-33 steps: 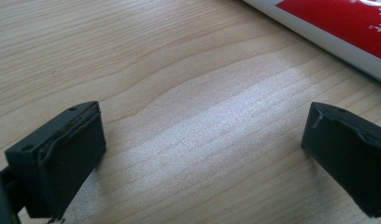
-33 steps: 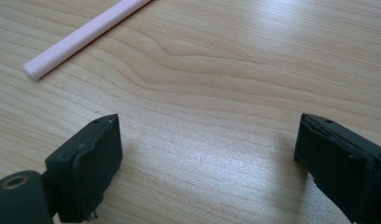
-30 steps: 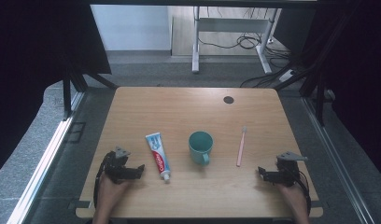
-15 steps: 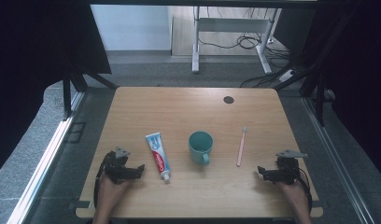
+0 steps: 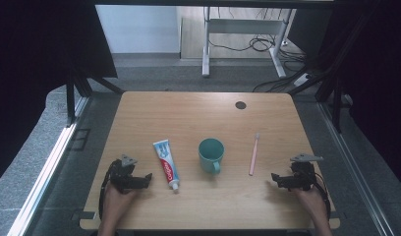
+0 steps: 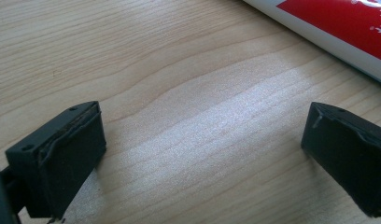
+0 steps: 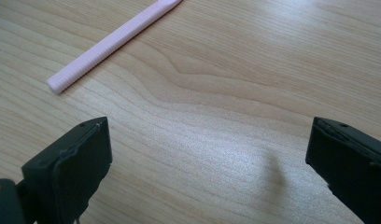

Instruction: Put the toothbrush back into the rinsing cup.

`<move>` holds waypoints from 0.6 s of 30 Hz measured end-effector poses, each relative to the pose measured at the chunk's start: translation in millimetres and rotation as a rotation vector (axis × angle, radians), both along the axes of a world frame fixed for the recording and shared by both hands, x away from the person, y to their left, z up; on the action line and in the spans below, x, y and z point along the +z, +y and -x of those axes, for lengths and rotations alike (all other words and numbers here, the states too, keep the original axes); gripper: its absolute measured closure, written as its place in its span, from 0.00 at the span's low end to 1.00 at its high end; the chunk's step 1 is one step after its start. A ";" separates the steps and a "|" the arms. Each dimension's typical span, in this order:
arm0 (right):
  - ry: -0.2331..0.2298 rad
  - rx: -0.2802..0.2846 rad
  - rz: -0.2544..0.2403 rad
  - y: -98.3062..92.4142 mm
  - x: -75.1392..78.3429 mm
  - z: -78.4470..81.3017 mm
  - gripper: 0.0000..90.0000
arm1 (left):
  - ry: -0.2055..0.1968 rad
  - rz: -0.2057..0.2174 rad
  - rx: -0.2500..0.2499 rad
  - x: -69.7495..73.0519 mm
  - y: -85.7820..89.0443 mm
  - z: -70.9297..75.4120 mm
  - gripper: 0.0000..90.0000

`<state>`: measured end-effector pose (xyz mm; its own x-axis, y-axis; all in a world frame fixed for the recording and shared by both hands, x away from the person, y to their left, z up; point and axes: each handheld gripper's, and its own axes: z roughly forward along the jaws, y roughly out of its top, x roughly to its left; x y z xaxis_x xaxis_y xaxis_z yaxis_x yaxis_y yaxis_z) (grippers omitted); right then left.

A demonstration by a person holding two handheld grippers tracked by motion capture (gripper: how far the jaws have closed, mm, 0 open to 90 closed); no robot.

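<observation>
While both hands are rested at the near edge of the table (image 5: pixel 188 105), the left gripper (image 5: pixel 145 178) is held with its jaws spread wide, nothing between them but bare wood. Just beyond its right jaw, the toothpaste tube (image 5: pixel 166 163) is seen lying flat, untouched. The right gripper (image 5: pixel 275 178) is held low too; its jaws have just been opening and are now parted fully, with nothing caught between. Ahead of its left jaw, the pink toothbrush (image 5: pixel 254 154) is laid out lengthwise, clear of the pads. Between tube and toothbrush, farther out, the teal cup (image 5: pixel 211 154) is stood upright.
</observation>
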<state>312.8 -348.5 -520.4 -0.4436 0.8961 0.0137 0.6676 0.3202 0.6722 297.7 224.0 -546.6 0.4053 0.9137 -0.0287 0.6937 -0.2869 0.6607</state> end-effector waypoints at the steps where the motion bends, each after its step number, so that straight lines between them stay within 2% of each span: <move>1: 0.002 0.000 0.002 0.3 0.5 -0.4 0.00 | 0.000 0.000 0.000 0.0 0.0 0.0 0.00; 18: 0.039 0.028 0.016 11.9 10.4 -11.3 0.00 | 0.000 -0.001 0.001 0.0 -0.1 0.1 0.00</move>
